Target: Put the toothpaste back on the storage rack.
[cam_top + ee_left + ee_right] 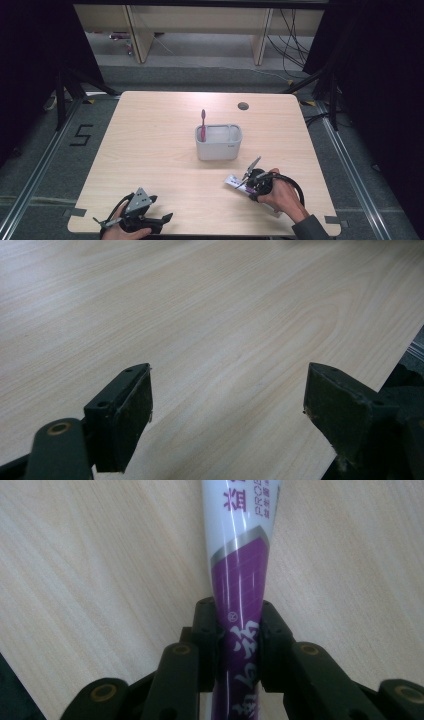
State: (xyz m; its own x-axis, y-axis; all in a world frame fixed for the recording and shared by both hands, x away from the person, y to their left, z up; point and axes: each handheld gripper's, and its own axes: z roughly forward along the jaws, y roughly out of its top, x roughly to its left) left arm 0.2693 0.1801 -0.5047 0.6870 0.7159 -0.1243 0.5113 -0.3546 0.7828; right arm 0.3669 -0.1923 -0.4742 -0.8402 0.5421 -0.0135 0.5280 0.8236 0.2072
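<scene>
A white and purple toothpaste tube (240,570) lies on the wooden table (150,150), and my right gripper (238,630) is shut on its purple end. In the high view the tube (234,181) pokes out to the left of my right gripper (248,184), in front of a grey two-compartment holder (218,142). A pink toothbrush (203,124) stands upright in the holder's left compartment. My left gripper (162,222) rests near the table's front left edge; its jaws stand wide apart with only bare wood between them (227,405).
A round cable hole (243,106) sits in the tabletop at the back right. The table edge (395,365) runs close to my left gripper's right jaw. Floor rails, cables and wooden furniture legs lie beyond the table.
</scene>
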